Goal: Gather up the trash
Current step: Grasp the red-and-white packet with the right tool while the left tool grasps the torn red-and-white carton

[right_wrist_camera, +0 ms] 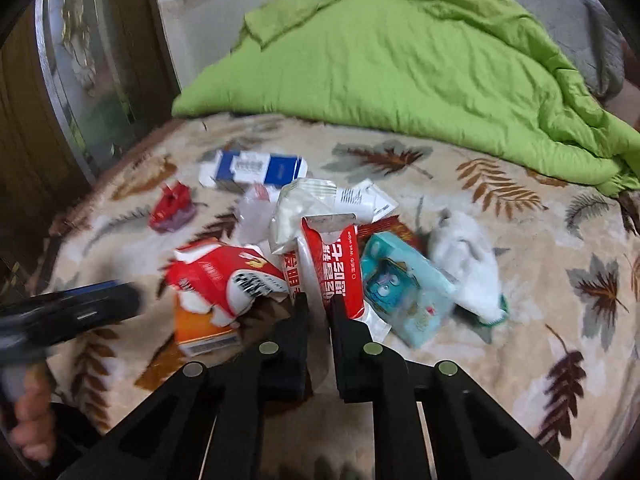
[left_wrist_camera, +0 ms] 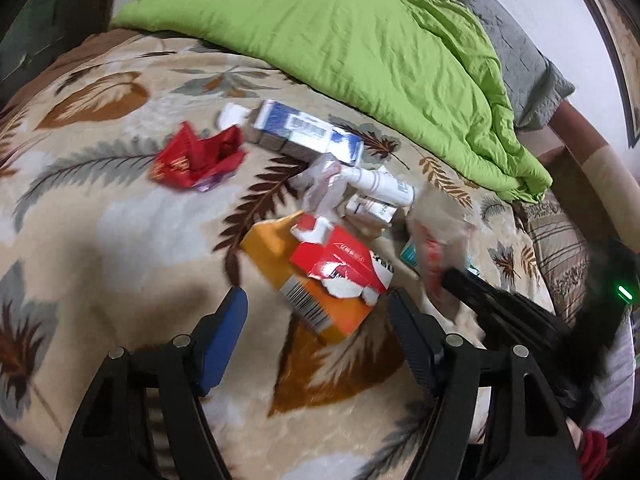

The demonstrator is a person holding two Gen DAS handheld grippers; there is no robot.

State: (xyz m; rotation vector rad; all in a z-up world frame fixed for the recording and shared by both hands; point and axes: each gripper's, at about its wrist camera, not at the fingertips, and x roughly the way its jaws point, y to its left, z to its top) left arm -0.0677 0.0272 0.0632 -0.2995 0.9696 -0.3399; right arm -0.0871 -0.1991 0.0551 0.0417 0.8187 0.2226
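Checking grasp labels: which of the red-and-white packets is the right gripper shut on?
The wet-wipe packet, standing between the right gripper's closed fingers. The torn red box lies free on the orange box beside it.

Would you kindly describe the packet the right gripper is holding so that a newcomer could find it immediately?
On the leaf-patterned blanket, in front of the green duvet, lies a pile of trash. At its near edge the right gripper is shut on a red wet-wipe packet. It is the only red packet with white Korean lettering, just left of the pale blue packet.
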